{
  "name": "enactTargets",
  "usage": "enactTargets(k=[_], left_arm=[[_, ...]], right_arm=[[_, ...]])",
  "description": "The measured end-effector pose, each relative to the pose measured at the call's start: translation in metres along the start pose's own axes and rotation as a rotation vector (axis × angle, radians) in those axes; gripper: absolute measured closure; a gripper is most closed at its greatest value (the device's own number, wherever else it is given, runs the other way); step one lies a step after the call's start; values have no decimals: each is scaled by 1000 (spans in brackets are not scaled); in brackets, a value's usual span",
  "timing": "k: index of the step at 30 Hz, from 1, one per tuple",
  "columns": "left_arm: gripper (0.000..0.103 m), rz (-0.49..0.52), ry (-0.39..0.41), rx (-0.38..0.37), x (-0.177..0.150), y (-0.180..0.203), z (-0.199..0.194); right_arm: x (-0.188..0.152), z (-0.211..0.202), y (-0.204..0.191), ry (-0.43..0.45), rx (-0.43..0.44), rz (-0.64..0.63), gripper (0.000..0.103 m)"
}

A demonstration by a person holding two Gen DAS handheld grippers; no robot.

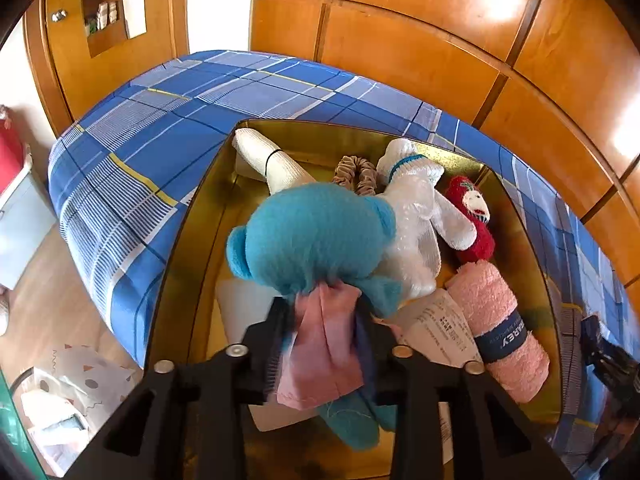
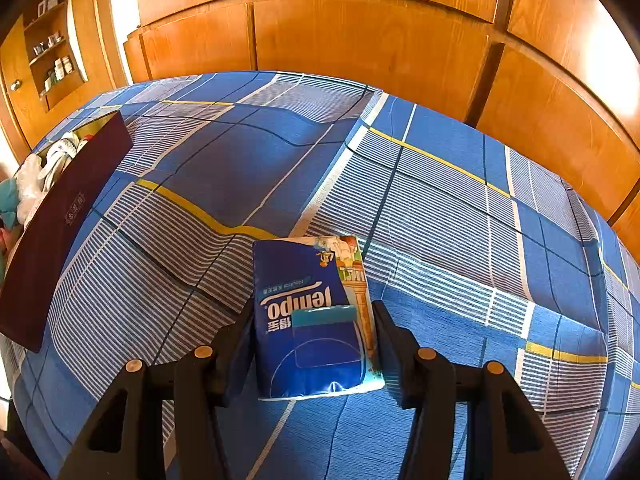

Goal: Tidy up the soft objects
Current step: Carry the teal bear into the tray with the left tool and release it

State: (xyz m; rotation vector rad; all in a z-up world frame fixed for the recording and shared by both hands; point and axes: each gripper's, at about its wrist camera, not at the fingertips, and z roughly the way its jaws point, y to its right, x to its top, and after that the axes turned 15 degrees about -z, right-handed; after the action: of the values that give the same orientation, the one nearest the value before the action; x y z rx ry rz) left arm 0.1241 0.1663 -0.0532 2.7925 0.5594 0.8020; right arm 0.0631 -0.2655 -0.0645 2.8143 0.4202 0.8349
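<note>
Left tongs (image 1: 326,344) hanging a blue plush toy (image 1: 316,240) over the gold-lined box (image 1: 192,216); right tongs (image 2: 314,344) gripping a tissue pack (image 2: 310,320).

Left wrist: the toy's pink cloth is sitting between narrow jaws, pad contact unclear, body pointing away over the socks (image 1: 416,220) and pink towel (image 1: 500,320). Right wrist: the pack is lying lengthwise along the tongs above the plaid bed (image 2: 440,208), box (image 2: 60,216) well left, wooden wardrobe (image 2: 360,40) behind.

The right gripper (image 2: 314,344) has a blue Tempo tissue pack (image 2: 308,320) between its fingers, pads against both sides, over the blue plaid bed (image 2: 440,208). Far off to its left sits a dark maroon box (image 2: 60,232) with soft toys (image 2: 36,176) inside; wooden wardrobe doors (image 2: 360,48) stand beyond.
</note>
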Motion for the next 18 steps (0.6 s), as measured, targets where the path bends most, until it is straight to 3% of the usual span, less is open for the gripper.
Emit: enactTargets(k=[6,18], left_arm=[[56,20,35,14,-11,4,-7],[55,32,129,51,-28,3,-23]], right_arm=[[0,0,0,0,0,1,49],[-1,0,-1,3,-9,-6,49]])
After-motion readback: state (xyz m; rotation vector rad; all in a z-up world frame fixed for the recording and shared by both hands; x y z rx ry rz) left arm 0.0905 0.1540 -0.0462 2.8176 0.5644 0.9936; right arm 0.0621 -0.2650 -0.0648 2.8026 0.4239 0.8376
